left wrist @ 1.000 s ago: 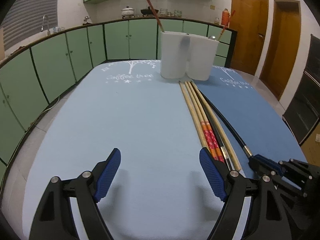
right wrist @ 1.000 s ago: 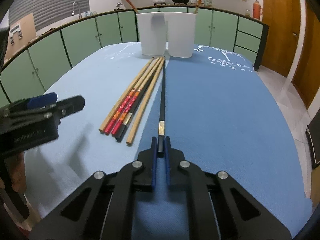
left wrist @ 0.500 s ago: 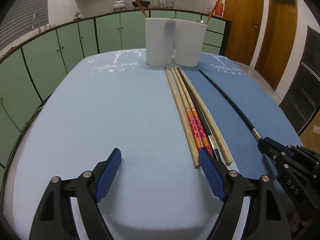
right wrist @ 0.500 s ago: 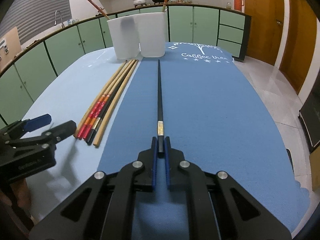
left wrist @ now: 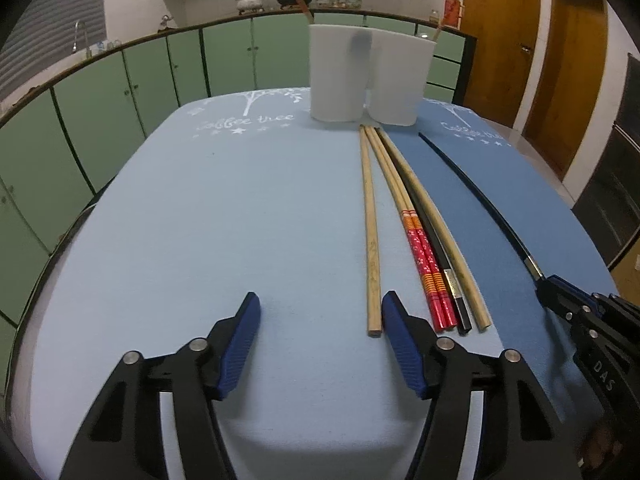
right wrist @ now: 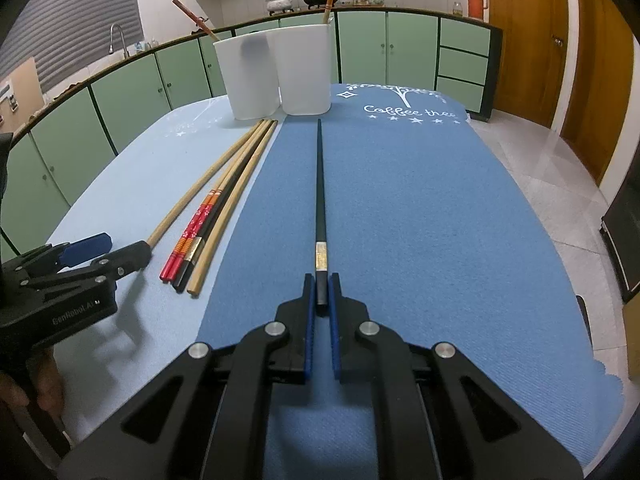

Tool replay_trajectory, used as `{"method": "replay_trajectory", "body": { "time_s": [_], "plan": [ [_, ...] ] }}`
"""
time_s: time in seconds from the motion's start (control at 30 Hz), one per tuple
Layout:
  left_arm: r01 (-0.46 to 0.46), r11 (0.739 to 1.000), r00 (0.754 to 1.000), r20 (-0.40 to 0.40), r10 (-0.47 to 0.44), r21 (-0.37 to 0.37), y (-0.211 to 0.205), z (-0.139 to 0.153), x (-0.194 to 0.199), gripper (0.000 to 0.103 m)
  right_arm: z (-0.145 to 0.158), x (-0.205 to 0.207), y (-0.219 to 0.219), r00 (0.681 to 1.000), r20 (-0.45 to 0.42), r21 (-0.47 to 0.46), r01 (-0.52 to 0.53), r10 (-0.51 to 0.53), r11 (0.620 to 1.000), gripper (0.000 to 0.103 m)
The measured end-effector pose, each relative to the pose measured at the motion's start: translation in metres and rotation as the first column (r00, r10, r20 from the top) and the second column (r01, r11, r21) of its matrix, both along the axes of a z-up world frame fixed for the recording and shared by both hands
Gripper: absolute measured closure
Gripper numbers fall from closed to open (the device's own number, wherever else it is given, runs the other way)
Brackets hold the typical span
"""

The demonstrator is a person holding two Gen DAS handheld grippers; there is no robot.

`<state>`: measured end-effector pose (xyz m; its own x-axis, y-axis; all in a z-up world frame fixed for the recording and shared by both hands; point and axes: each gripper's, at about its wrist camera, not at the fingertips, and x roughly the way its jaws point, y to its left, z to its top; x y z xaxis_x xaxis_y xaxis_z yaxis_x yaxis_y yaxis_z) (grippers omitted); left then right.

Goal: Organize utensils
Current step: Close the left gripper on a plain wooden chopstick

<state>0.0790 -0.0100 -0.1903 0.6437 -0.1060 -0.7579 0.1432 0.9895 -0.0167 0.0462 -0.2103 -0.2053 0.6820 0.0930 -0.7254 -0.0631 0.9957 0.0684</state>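
Note:
My right gripper [right wrist: 321,286] is shut on the butt end of a black chopstick [right wrist: 320,184], which points toward two white holders [right wrist: 276,74] at the table's far end. It also shows in the left wrist view [left wrist: 476,192]. My left gripper [left wrist: 320,312] is open and empty, low over the light blue mat [left wrist: 224,208]. Its right fingertip is beside the near end of a plain wooden chopstick [left wrist: 370,232]. Several more chopsticks lie beside it: a red patterned pair [left wrist: 424,260], a black one [left wrist: 440,256], a wooden one [left wrist: 448,240]. Each holder has one chopstick in it.
The darker blue mat [right wrist: 420,200] covers the right half of the table. Green cabinets [left wrist: 132,80] ring the room, with wooden doors [left wrist: 500,40] at the right. The table edge drops off near the left gripper.
The left gripper has moved right, toward the plain wooden chopstick. The right gripper has carried the black chopstick a little further from the other chopsticks, still shut on it.

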Motion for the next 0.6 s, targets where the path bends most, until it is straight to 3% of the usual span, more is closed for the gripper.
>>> {"method": "replay_trajectory", "body": {
  "time_s": [0.17, 0.27, 0.43, 0.6],
  "plan": [
    [0.004, 1.000, 1.000, 0.004, -0.004, 0.006, -0.005, -0.001, 0.000, 0.041, 0.000, 0.000, 0.002, 1.000, -0.001, -0.001, -0.012, 0.012, 1.000, 0.097],
    [-0.001, 1.000, 1.000, 0.014, 0.000, 0.006, -0.008, 0.000, -0.001, 0.053, 0.000, 0.001, 0.002, 1.000, -0.003, -0.001, -0.010, 0.010, 1.000, 0.097],
    [0.018, 1.000, 0.999, 0.028, -0.019, 0.007, -0.013, 0.000, -0.003, 0.095, 0.001, 0.003, 0.002, 1.000, -0.004, 0.001, -0.018, 0.018, 1.000, 0.097],
    [0.031, 0.999, 0.999, 0.026, -0.031, -0.023, -0.013, 0.004, -0.003, 0.096, 0.008, 0.003, -0.001, 1.000, 0.007, 0.013, -0.019, 0.019, 1.000, 0.097]
  ]
}}
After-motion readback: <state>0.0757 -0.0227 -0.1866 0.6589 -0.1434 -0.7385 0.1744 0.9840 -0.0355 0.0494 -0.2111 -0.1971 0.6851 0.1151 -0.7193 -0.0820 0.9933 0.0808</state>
